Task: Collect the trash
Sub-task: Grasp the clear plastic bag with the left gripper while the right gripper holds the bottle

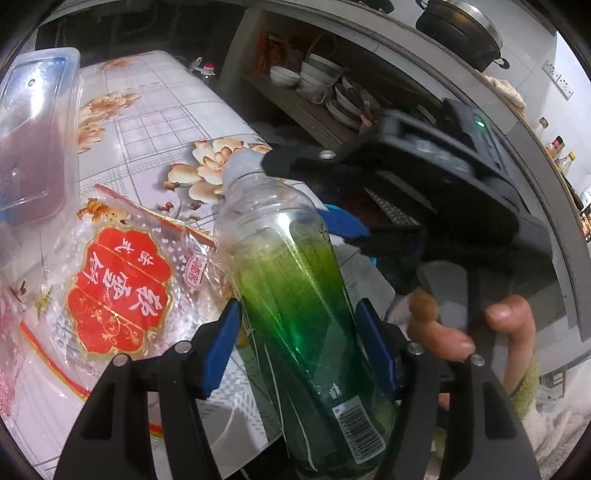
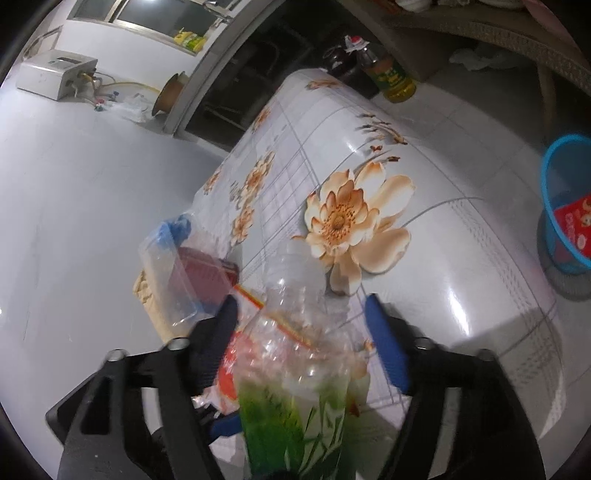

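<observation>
The empty green-labelled bottle is clamped by its middle in the left gripper, held tilted above the bench and the red snack wrapper. The right gripper sits at the bottle's neck with its fingers spread wide, touching nothing. I'd back that hand clear, then carry the bottle level past the bench edge to the blue basket on the floor.

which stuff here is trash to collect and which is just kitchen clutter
For the job: bottle in the left gripper, red snack wrapper, clear plastic box, blue bin.
Lying about: bowls, pot, oil bottle.
</observation>
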A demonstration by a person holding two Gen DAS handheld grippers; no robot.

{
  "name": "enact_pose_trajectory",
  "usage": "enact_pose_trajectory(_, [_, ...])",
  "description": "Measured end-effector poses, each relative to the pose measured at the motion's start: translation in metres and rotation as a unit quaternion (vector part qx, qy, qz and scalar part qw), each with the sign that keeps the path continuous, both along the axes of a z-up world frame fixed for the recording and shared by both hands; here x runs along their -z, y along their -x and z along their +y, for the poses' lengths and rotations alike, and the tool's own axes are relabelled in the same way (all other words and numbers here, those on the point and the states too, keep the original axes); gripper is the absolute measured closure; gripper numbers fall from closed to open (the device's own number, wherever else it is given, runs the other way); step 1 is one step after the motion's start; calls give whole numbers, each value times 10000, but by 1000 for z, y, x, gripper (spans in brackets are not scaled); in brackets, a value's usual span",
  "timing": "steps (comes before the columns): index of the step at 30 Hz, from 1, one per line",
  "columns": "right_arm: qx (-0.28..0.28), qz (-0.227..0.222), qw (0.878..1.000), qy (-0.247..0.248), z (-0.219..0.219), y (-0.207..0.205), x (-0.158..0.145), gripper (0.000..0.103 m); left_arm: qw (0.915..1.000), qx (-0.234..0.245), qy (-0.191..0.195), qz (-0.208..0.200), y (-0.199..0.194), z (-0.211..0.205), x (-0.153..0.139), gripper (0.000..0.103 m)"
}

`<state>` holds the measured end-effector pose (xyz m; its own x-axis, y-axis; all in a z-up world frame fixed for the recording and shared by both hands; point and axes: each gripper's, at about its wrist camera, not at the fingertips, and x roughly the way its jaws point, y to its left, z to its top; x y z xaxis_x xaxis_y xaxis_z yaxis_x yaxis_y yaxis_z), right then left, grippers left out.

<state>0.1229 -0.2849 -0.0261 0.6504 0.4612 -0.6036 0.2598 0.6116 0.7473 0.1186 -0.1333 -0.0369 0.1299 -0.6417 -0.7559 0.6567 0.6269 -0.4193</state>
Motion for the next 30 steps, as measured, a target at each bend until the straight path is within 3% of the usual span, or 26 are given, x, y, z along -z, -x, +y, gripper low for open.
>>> enact_pose_trajectory(2, [-145, 96, 9998, -34, 4, 6, 0, 22, 10000, -27, 20, 7, 1, 2, 0, 41])
enact_pose_trajectory(10, [-330, 437, 9985, 14, 14, 23, 5, 21, 9995, -272, 179, 25, 1, 14, -3, 39])
enact_pose_trajectory(21, [-433, 506, 9967, 468, 30, 21, 0, 21, 9955, -808, 289, -411, 27, 103, -25, 30])
enact_pose_trajectory(26, [-492, 535, 9948, 720, 37, 24, -3, 21, 9918, -1263, 111, -137, 23, 135, -8, 30])
enact_pose_trajectory(30, [-517, 574, 9926, 934, 43, 27, -3, 22, 9874, -1485, 403, 357, 8, 142, 5, 30])
